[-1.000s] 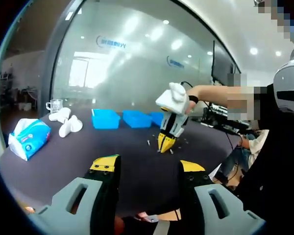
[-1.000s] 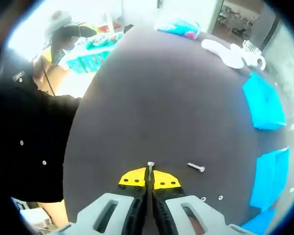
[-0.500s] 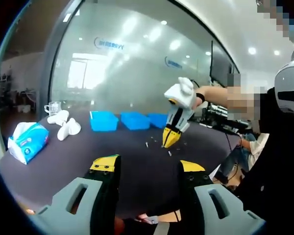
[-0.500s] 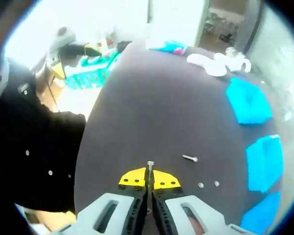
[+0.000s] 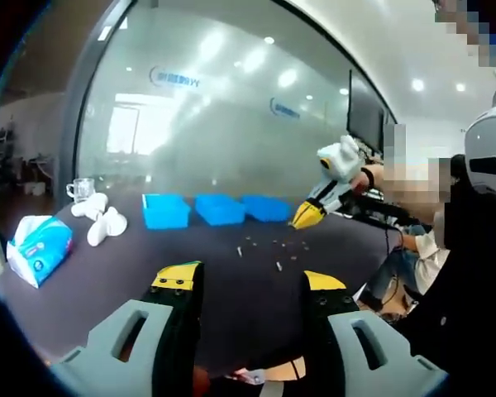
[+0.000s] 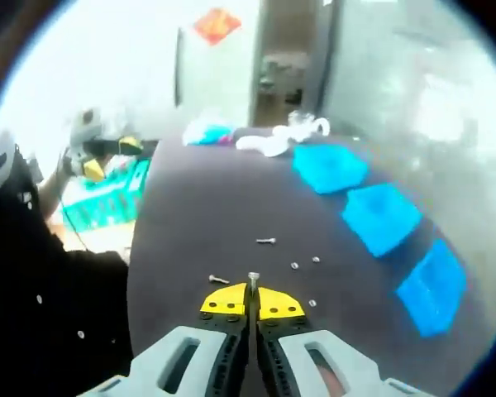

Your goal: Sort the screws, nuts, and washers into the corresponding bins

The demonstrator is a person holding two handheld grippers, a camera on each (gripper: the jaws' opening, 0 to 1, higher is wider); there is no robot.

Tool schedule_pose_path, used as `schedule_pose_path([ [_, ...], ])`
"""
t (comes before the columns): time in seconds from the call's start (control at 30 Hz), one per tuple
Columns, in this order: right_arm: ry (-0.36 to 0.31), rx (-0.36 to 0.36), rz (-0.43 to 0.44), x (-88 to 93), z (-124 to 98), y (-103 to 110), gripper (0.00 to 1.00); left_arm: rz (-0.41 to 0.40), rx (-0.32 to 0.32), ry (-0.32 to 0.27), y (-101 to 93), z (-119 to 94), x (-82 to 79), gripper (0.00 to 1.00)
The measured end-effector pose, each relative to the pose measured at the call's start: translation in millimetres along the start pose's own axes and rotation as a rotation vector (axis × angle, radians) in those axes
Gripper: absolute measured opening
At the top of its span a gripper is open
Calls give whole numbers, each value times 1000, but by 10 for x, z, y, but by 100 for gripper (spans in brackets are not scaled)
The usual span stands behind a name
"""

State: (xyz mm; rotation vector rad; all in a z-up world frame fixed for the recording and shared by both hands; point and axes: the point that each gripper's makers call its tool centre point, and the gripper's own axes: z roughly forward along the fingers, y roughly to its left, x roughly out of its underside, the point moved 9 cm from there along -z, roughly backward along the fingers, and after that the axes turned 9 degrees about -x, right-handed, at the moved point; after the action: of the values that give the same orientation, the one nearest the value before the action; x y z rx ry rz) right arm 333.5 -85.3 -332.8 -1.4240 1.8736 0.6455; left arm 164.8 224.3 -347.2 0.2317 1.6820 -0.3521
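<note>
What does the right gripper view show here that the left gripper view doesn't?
The right gripper view shows the right tongs shut on a screw, with a teal crate beside the table. The left gripper view shows the open left tongs, the glass wall, and the right tongs lifted above the table. Both show three blue bins, loose hardware and the tissue pack.

loose hardware (image 5: 277, 265) too small, bins (image 6: 380, 217) blurred

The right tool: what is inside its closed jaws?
The right tool pinches a screw; only its head shows above the yellow tips. Its shaft is hidden between the jaws.
</note>
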Motion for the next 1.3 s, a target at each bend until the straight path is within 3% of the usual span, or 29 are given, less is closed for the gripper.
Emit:
schedule_pose_path([
  [0.2,-191,142,117,263,-317,110,0,2,3,-5,-13,38,-29,45],
  [0.3,-247,205,159,408,-451,192,0,5,11,-4,-32,57,-40,45],
  [0.37,-297,266,177,488,-561,186,0,7,13,-3,-42,68,-47,45],
  [0.47,-394,412,195,561,-744,130,0,10,15,-3,-52,87,-57,45],
  [0.73,-561,622,284,812,-1003,227,0,7,9,-15,-62,131,-96,45],
  [0.83,-577,687,289,885,-1042,273,0,7,8,-16,-65,140,-103,45],
  [1.03,-610,691,318,910,-1034,300,0,5,10,-11,-70,148,-87,45],
  [1.17,-599,717,311,881,-1018,229,0,3,11,-14,-67,150,-91,45],
  [1.3,-631,736,349,816,-1024,98,0,8,15,-5,-75,153,-65,45],
])
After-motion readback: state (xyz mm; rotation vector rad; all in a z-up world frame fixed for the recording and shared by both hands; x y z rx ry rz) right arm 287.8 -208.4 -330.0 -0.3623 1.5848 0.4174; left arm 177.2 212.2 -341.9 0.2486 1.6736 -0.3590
